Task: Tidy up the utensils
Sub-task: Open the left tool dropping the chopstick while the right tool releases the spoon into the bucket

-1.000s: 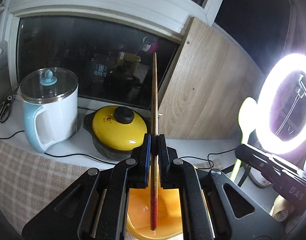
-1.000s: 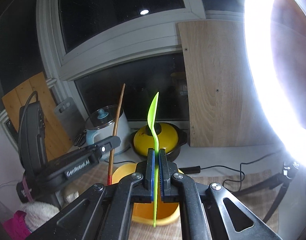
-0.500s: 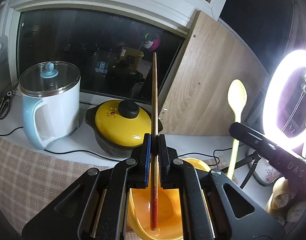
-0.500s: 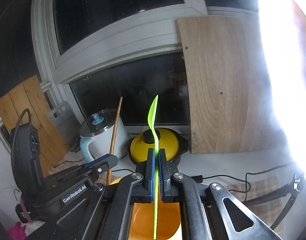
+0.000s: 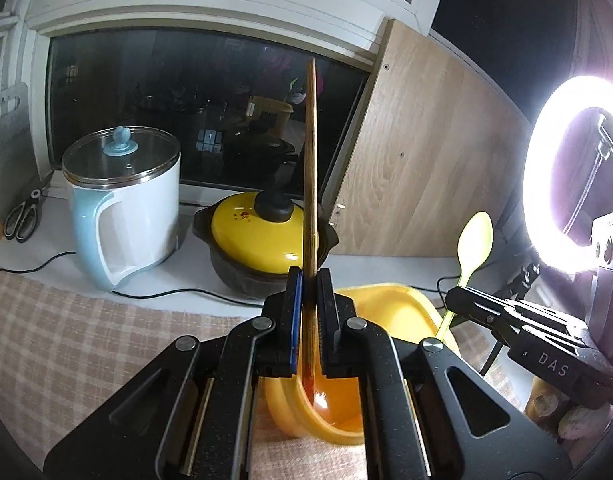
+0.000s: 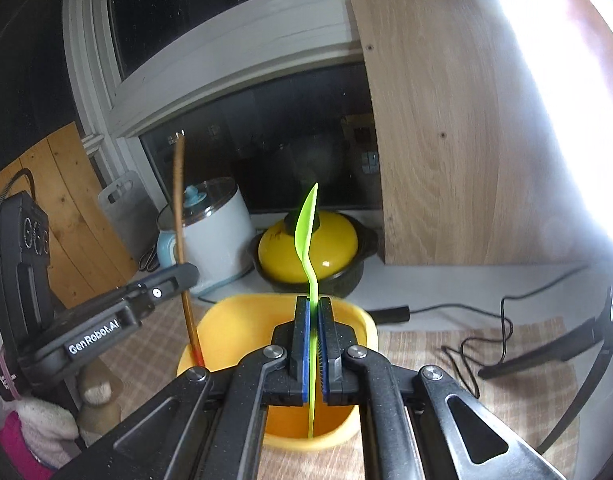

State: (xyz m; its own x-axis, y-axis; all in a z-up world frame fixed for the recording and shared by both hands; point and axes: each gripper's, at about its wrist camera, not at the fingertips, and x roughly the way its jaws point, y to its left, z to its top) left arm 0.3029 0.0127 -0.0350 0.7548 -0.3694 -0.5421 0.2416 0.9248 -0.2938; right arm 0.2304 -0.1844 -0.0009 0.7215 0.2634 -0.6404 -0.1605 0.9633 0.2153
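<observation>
My left gripper (image 5: 309, 280) is shut on a long wooden chopstick (image 5: 310, 160) that stands upright, its red lower tip down inside the yellow utensil holder (image 5: 386, 304). My right gripper (image 6: 313, 308) is shut on a lime-green plastic spoon (image 6: 307, 224), bowl up, handle end reaching down into the same yellow holder (image 6: 226, 324). In the right wrist view the left gripper (image 6: 178, 276) holds the chopstick (image 6: 180, 216) at the holder's left rim. In the left wrist view the right gripper (image 5: 458, 300) carries the spoon (image 5: 474, 240) at the holder's right side.
A white and blue electric pot (image 5: 122, 200) and a yellow-lidded clay pot (image 5: 262, 236) stand behind the holder on the sill. Scissors (image 5: 24, 212) lie far left. A wooden board (image 5: 418, 160) leans at the back, a ring light (image 5: 574, 168) glares right, cables (image 6: 486, 320) cross the checked cloth.
The right gripper has sunk, taking the green spoon lower into the yellow holder. The left gripper and its chopstick have stayed nearly in place.
</observation>
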